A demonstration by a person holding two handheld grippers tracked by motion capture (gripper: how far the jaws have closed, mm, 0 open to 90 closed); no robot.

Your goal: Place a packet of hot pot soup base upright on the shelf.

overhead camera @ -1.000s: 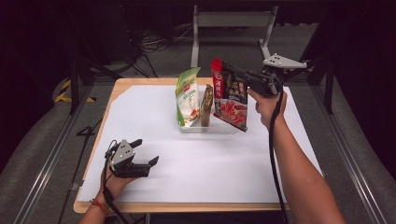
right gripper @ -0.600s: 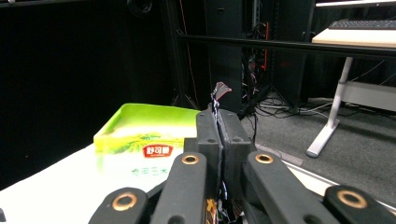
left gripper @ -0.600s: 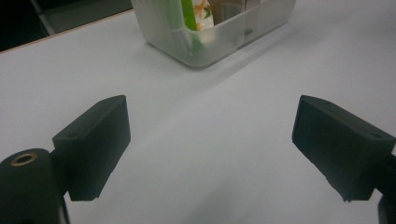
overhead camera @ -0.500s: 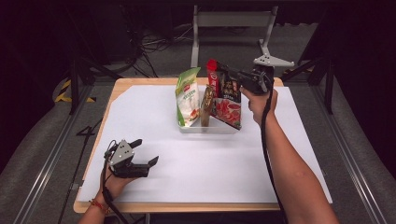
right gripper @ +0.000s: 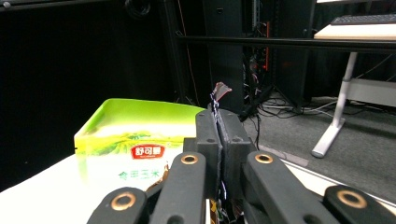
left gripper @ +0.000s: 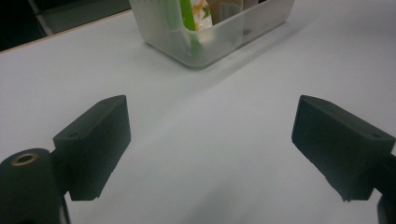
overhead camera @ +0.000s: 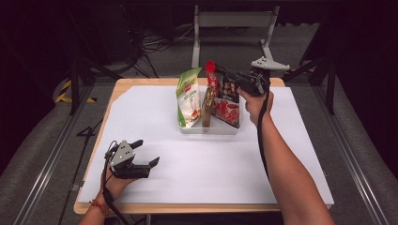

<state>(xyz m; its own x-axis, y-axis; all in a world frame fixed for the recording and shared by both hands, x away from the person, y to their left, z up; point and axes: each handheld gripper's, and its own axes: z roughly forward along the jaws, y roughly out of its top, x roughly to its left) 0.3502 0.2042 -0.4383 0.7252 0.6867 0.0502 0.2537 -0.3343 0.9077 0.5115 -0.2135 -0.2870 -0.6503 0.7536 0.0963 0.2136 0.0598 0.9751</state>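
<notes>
The red printed snack pouch (overhead camera: 225, 101) stands upright in the clear plastic rectangular tub (overhead camera: 211, 129), its long axis running up and down, its printed face towards the person's side of the desk (overhead camera: 155, 112) and its sealed top edge uppermost. The right gripper (overhead camera: 217, 70) has its jaws pressed together on that top edge; in the right gripper view the crimped seal (right gripper: 219, 91) pokes out above the closed jaws.

3 packets stand in the 1 tub: the red pouch on the right, a narrow brown-and-gold packet (overhead camera: 206, 105) in the middle, and a green-and-white pouch (overhead camera: 187, 98) on the left. The tub sits near the far edge of the white-covered desk.

The green pouch carries a red label with white Chinese characters (right gripper: 148, 151), with further green characters below; the red pouch's writing is too small to read.

The left gripper (overhead camera: 150, 163) rests near the front left corner of the desk, jaws spread with nothing between them, well apart from the tub.
</notes>
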